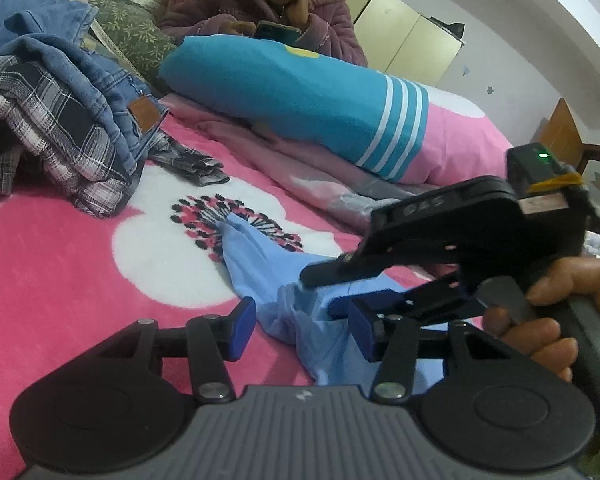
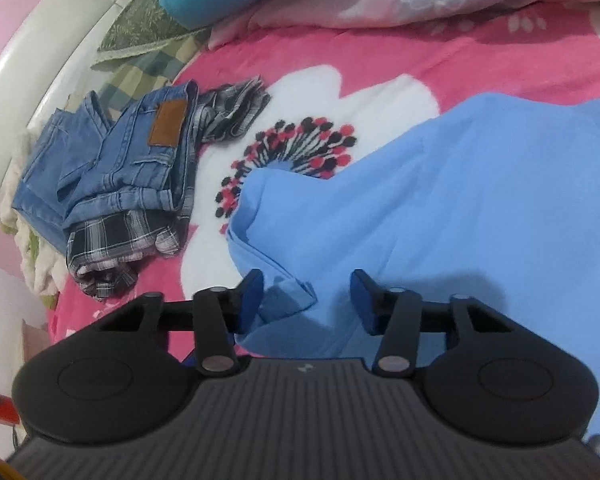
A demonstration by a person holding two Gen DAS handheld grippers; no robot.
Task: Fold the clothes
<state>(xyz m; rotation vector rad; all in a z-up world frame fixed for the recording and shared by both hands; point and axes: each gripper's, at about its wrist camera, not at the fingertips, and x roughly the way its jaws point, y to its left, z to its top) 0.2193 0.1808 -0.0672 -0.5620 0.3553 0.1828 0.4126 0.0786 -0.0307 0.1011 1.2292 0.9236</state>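
A light blue garment (image 2: 440, 208) lies spread on the pink flowered blanket (image 2: 380, 60); one narrow end of the garment (image 1: 256, 256) stretches away from me, bunched near my fingers. My left gripper (image 1: 302, 330) is open just above that bunched cloth, its blue pads (image 1: 242, 330) wide apart. My right gripper (image 2: 308, 300) is also open, with a folded-over hem corner (image 2: 294, 296) lying loose between its pads. In the left wrist view the right gripper (image 1: 326, 290) comes in from the right, held by a hand (image 1: 540, 332), its tips over the same cloth.
Folded jeans (image 2: 132, 168) lie on a plaid shirt (image 2: 112, 248) at the left. A teal and pink bolster (image 1: 300, 100) and a folded quilt (image 1: 332, 196) cross the far side. A person (image 1: 260, 4) sits behind it with a phone. A white bed frame (image 2: 28, 64) curves at left.
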